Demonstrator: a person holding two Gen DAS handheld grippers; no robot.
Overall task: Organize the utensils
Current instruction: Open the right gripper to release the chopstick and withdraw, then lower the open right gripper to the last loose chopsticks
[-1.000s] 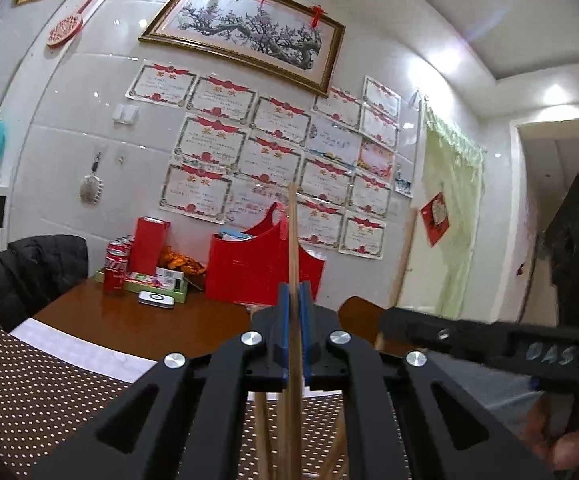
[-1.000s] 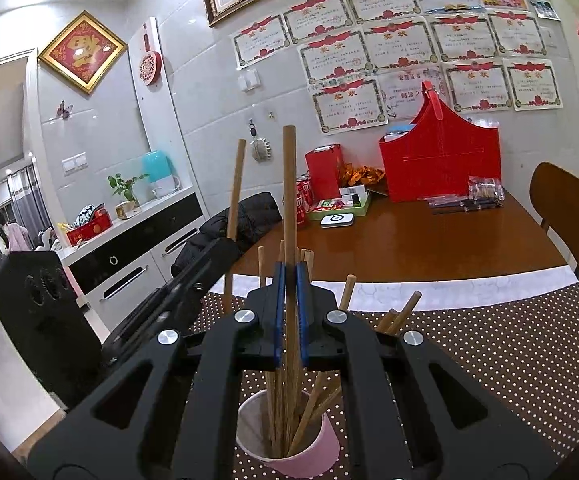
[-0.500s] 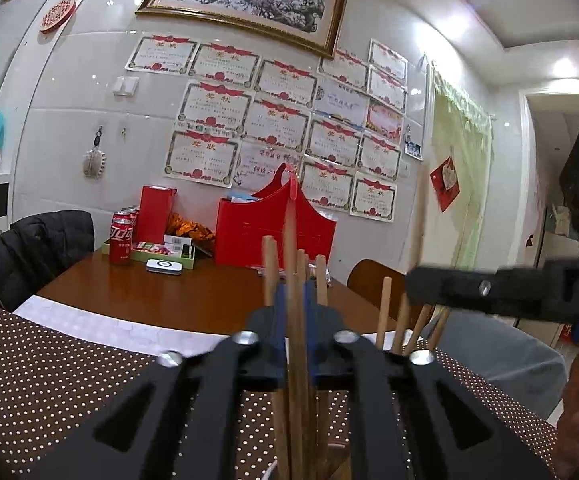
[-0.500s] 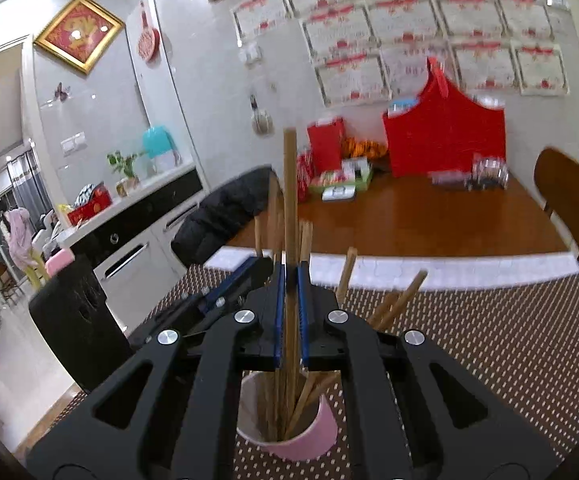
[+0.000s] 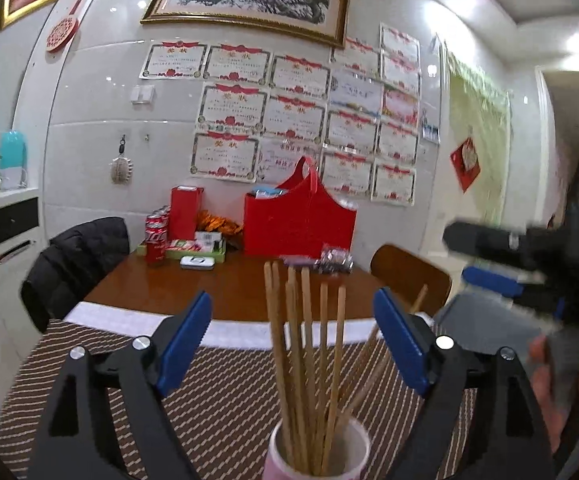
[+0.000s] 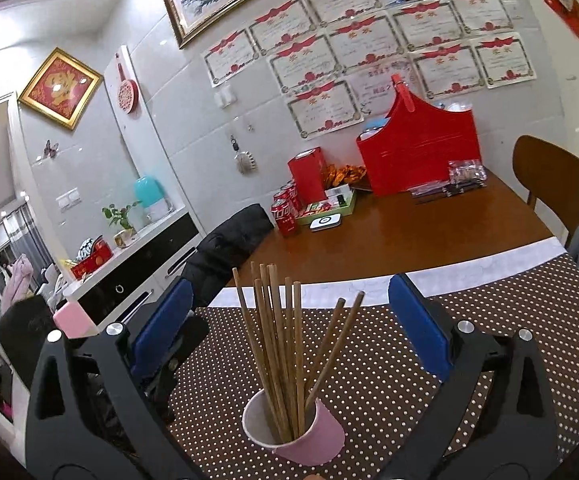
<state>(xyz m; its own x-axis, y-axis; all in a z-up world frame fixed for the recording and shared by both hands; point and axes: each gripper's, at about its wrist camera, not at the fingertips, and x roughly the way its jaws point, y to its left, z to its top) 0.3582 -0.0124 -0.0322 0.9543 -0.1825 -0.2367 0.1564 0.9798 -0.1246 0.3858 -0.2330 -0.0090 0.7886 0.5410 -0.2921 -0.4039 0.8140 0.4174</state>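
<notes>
Dotted brown mat (image 6: 469,360) over a wood table (image 6: 409,236), tiled wall w/ certificates behind, red basket and soda cans way at the far end. Pink cup (image 6: 309,436) sits on the mat right in front of both cams, packed w/ wooden chopsticks (image 6: 277,344) standing near upright, tips up, two leaning off to the right in the right cam. Left gripper (image 5: 291,344) has just been opening, jaws wide now, blue pads either side of the bundle but not touching any stick afaict. Right gripper (image 6: 289,328) same deal, just opened, spread about as far as it goes, sticks between the pads but nothing clamped. So both are empty, chopsticks all in the cup. Key thing imo: the sticks' long axis runs vertical, straight up through the gap of each gripper, cup low and dead centre, so neither hand is clearly nearer; both straddle the same bundle from opposite sides. Right gripper's fingers show at the right edge of the left cam, person's hand (image 5: 557,372) on it. Looks like this batch is done; can't see any loose utensils left.
</notes>
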